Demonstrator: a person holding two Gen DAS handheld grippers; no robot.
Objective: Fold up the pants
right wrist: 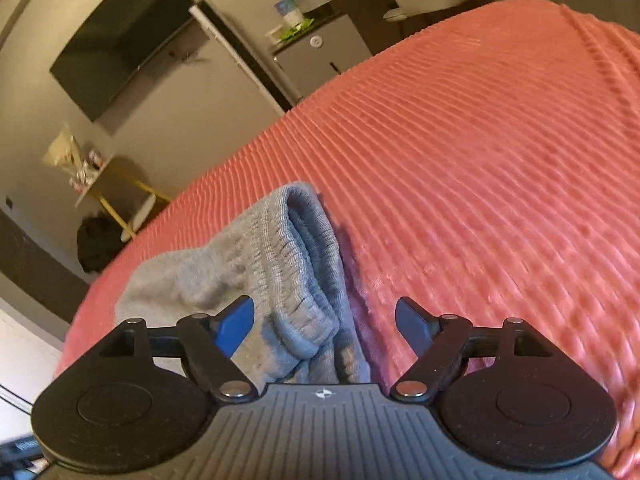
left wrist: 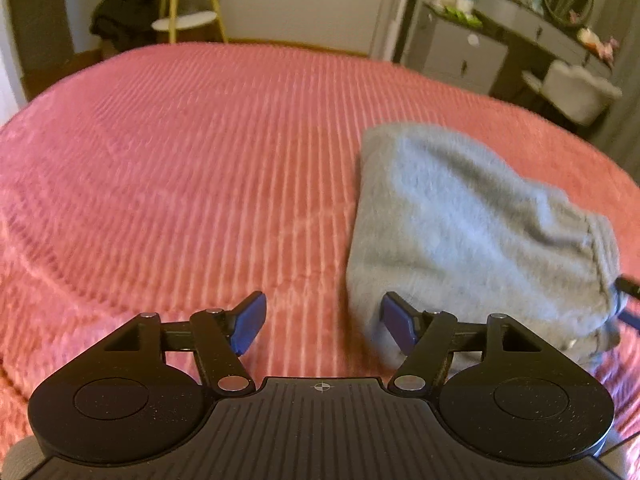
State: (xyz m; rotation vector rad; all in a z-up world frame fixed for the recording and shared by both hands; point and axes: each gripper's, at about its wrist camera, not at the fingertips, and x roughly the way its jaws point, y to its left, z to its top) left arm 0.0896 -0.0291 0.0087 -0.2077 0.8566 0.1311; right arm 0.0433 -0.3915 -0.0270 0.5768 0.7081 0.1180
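Both grippers, left gripper [left wrist: 322, 322] and right gripper [right wrist: 325, 326], are being held open and empty; folded grey sweatpants [right wrist: 276, 276] are lying lower centre, nearer the right.

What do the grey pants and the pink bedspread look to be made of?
Grey pants: soft knit, likely cotton fleece jersey; matte, with a ribbed, gathered band. Pink bedspread: plush, probably polyester fleece or chenille; raised parallel ribs with a slight sheen. Blur leaves the fibre uncertain.
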